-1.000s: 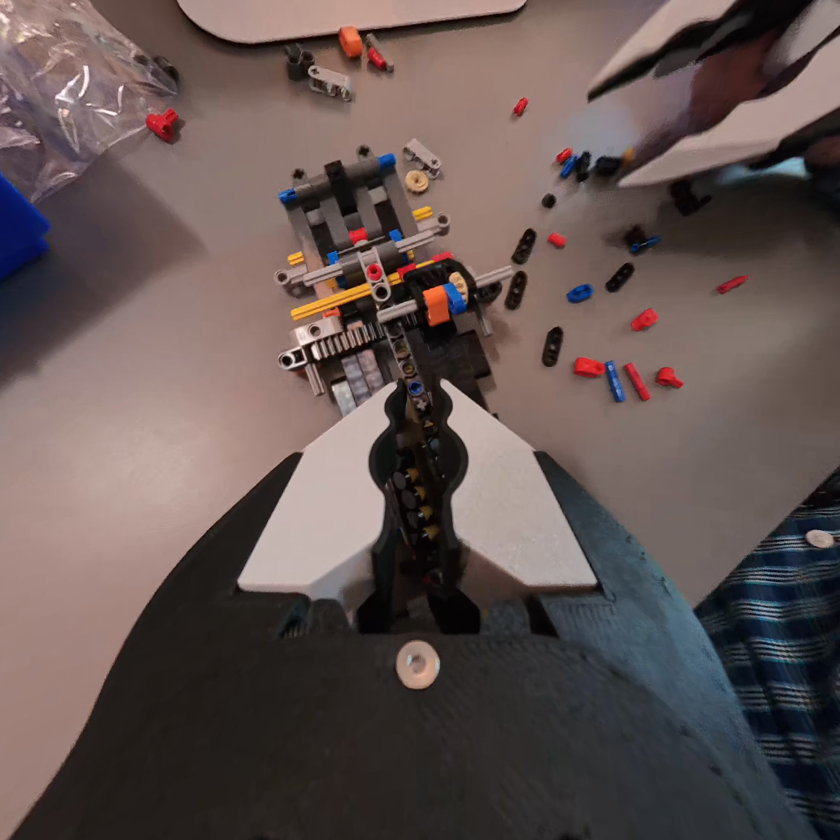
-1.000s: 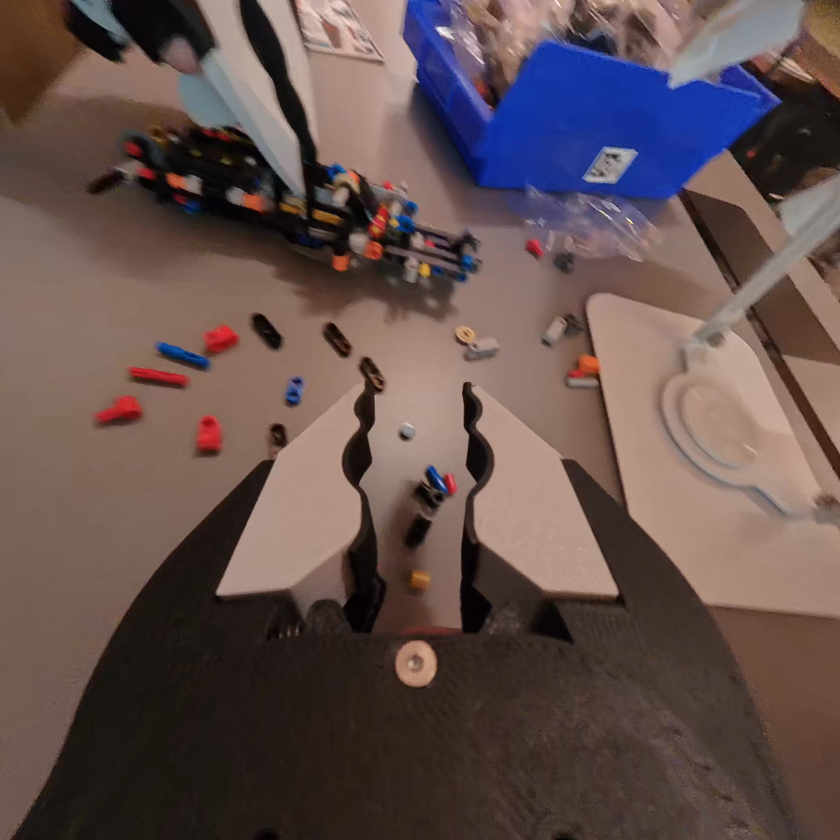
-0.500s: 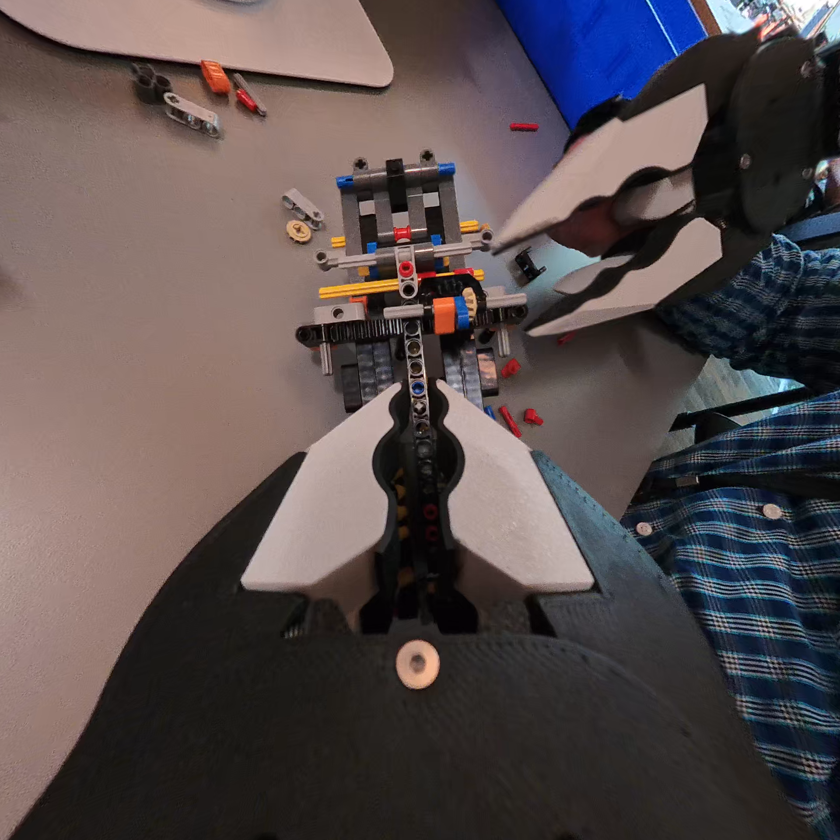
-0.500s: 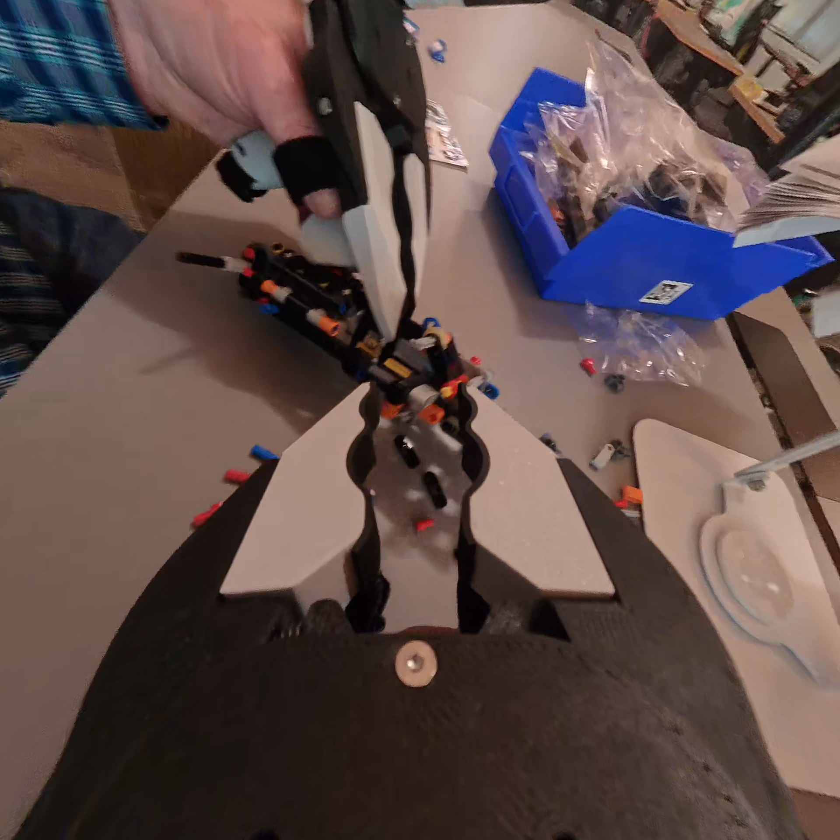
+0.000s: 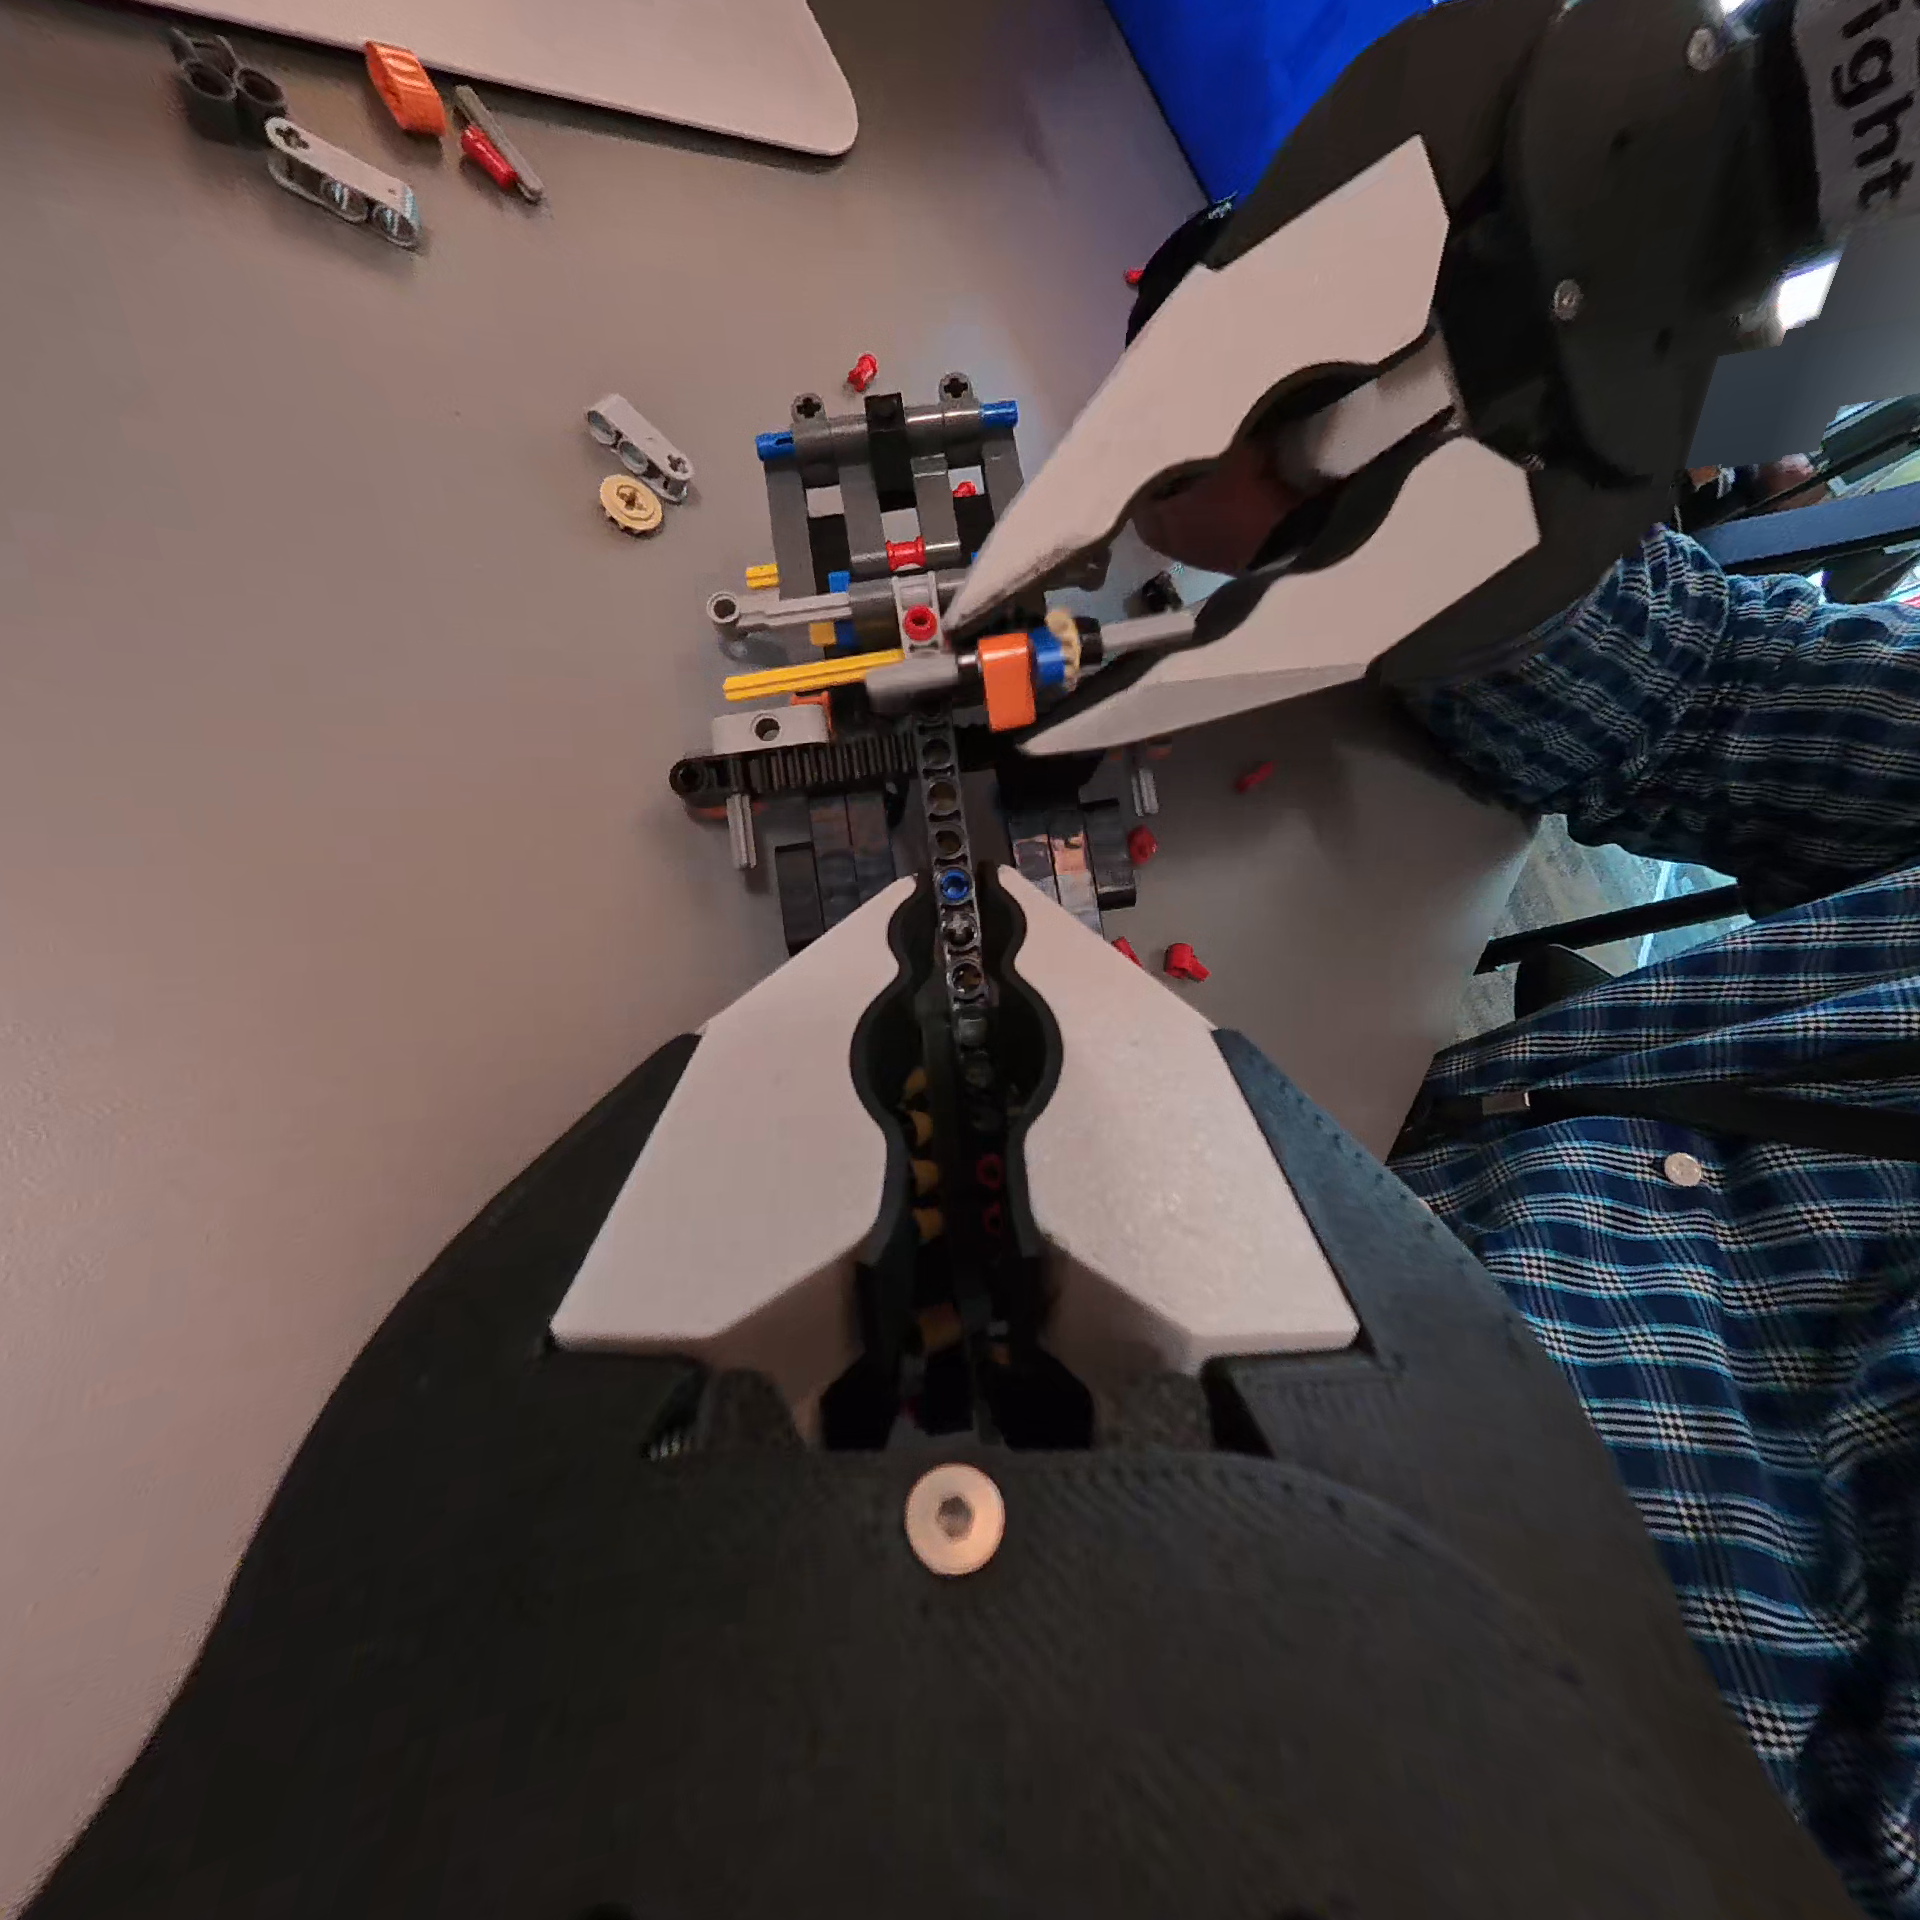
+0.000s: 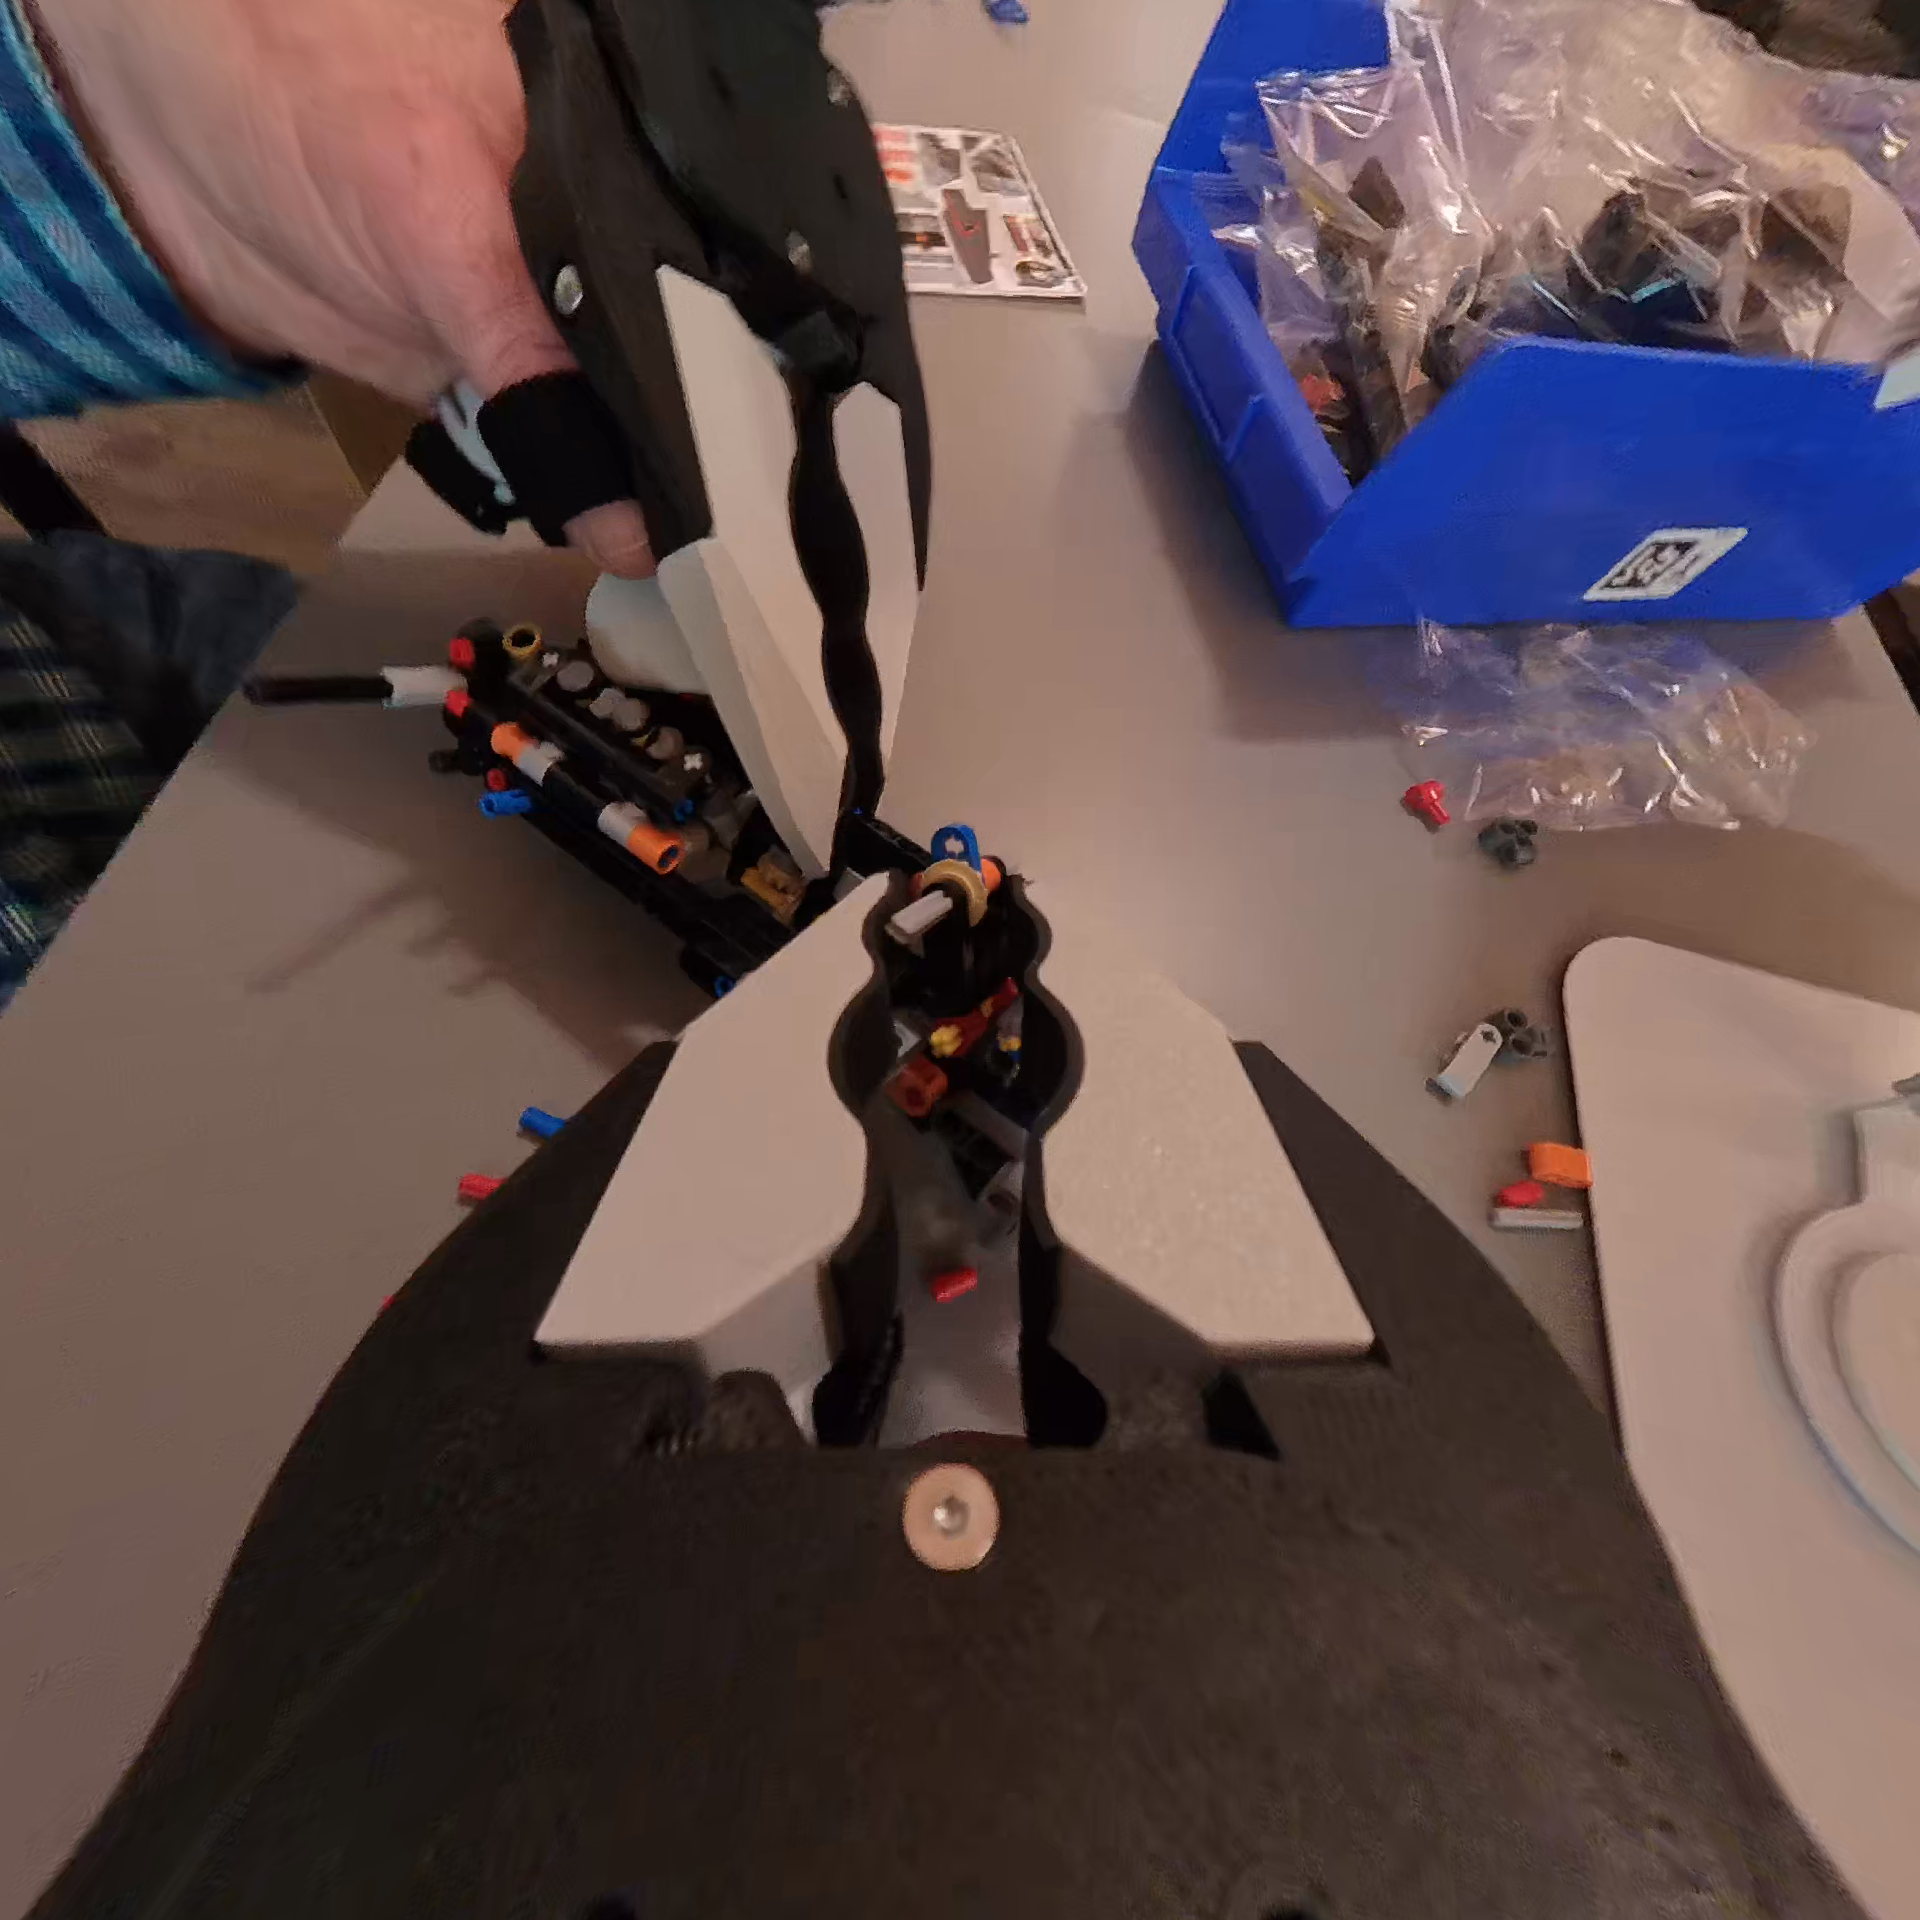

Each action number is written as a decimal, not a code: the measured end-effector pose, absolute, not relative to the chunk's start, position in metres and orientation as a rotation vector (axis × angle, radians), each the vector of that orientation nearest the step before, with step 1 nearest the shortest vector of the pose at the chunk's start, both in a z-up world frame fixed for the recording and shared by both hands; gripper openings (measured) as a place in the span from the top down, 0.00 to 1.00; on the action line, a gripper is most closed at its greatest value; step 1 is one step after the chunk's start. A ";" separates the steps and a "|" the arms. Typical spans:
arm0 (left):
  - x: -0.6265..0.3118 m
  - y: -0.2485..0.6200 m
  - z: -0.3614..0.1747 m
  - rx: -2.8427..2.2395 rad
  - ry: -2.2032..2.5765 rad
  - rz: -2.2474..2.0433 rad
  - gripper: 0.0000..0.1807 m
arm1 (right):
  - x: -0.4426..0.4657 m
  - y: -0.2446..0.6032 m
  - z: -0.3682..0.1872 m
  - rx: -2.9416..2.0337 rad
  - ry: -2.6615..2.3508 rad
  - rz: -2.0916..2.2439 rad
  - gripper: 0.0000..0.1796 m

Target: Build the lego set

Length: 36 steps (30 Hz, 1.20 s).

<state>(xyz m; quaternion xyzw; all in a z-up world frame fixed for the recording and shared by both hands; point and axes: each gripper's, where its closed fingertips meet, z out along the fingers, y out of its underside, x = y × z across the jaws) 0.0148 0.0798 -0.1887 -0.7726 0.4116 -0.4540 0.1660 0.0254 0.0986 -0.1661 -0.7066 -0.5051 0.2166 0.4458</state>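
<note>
Fingers of the left gripper point(image 5: 954, 914) clamp the model point(image 5: 883, 665) by its black beam, while the right gripper point(image 5: 997, 681) stands apart around the grey axle point(image 5: 1132, 636), so close it gently and squarely.

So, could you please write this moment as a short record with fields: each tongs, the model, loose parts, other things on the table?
left tongs: shut on the black beam of the lego model
right tongs: open around the grey axle with the orange piece, not yet closed
lego model: lies on the grey table
loose parts: small red pins, tan gear, grey connector
other: blue bin holding plastic bags; instruction sheet
</note>
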 end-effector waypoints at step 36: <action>0.013 0.088 -0.189 -2.247 1.244 -1.313 0.96 | 0.019 0.093 -0.143 -1.644 -1.466 0.349 0.82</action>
